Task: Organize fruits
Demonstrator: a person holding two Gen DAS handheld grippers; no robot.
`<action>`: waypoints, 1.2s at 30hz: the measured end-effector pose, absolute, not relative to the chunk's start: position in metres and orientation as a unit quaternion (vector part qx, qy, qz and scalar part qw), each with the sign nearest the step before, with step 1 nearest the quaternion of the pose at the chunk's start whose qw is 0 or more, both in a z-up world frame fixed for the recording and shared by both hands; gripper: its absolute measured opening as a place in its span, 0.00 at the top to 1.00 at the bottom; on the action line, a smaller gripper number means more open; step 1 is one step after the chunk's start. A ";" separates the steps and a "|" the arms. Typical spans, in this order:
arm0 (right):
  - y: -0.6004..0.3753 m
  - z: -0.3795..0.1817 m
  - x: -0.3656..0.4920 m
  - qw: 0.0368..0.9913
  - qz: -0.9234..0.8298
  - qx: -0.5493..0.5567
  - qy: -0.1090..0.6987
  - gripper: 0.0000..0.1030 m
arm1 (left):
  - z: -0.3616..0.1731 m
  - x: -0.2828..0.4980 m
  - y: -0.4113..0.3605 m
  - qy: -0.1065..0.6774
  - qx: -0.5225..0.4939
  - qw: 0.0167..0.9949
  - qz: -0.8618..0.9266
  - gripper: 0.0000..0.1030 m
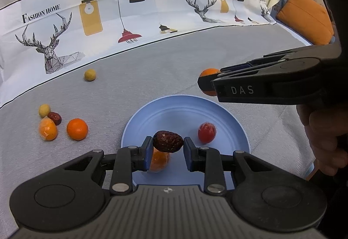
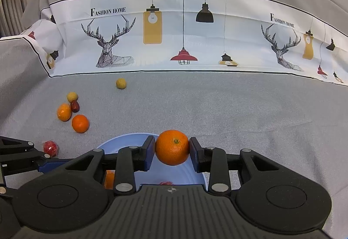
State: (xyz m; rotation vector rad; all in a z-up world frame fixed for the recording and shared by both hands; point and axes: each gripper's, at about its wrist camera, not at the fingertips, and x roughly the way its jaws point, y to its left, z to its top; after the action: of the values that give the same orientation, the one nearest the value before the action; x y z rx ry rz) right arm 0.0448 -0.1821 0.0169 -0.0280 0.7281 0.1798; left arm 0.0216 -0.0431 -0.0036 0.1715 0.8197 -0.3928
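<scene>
- Left wrist view: left gripper (image 1: pixel 168 145) clamped on a dark red date (image 1: pixel 168 141), held over the blue plate (image 1: pixel 174 112). Plate holds a red wrapped fruit (image 1: pixel 207 132) at 3 o'clock of the date; an orange piece (image 1: pixel 159 160) lies under the date, partly hidden, possibly wrapped.
- Loose fruit at 9 o'clock of the plate on the grey cloth (image 1: pixel 152 78): orange (image 1: pixel 77 129), wrapped orange fruit (image 1: pixel 47 128), small date (image 1: pixel 54 118), yellow ball (image 1: pixel 44 110). Second yellow ball (image 1: pixel 90 74) at 11 o'clock.
- Right wrist view: right gripper (image 2: pixel 172 149) clamped on a mandarin (image 2: pixel 172 147), above the plate's far rim. A red wrapped fruit (image 2: pixel 50 148) lies on the cloth at 9 o'clock.
</scene>
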 end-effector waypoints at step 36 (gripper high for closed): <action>-0.184 0.014 0.044 0.931 0.074 -0.018 0.357 0.52 | -0.006 0.023 -0.040 0.403 0.075 0.894 -0.183 0.65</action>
State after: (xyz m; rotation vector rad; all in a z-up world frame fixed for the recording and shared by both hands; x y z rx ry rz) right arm 0.0436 -0.1841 0.0136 -0.0372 0.7299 0.1510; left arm 0.0228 -0.0398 -0.0058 0.1564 0.8349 -0.3791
